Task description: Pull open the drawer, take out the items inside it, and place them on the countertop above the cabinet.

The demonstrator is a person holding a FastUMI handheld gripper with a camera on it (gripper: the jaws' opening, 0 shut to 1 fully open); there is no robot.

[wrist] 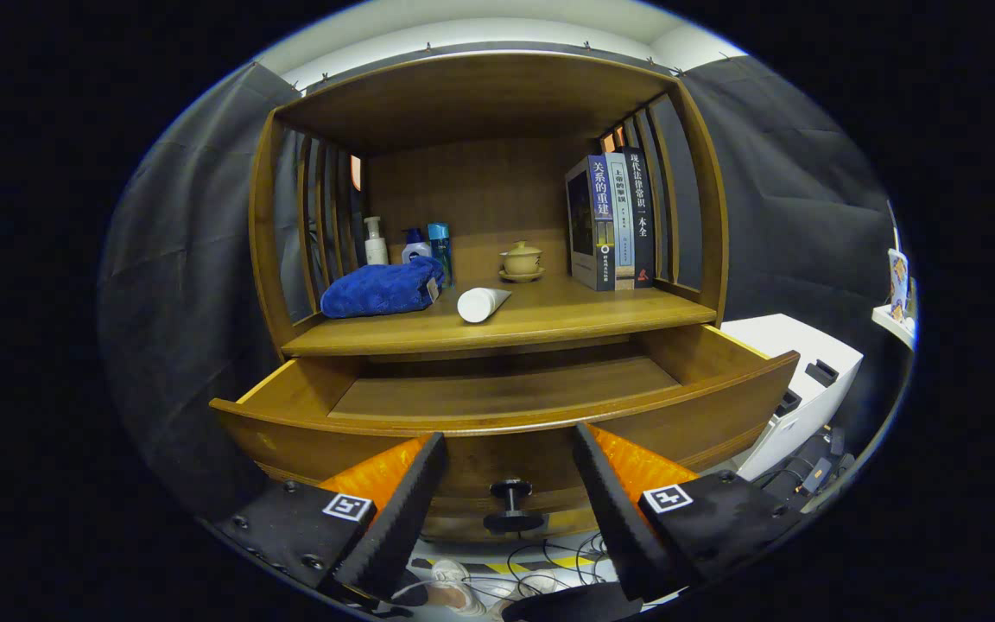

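The wooden cabinet's drawer (705, 393) stands pulled out toward me, and its visible wooden floor is bare. On the countertop (549, 315) above it lie a folded blue towel (381, 289) and a white tube (482, 303) on its side. My gripper (510, 441) is open, fingers spread wide just in front of the drawer's front panel, with nothing between them. The drawer's dark knob (510, 505) sits between and below the fingertips.
At the back of the countertop stand bottles (411, 244), a small lidded cup on a saucer (522, 261) and upright books (614, 220). A white box-like unit (795, 380) stands right of the cabinet. Cables (541, 561) lie on the floor below.
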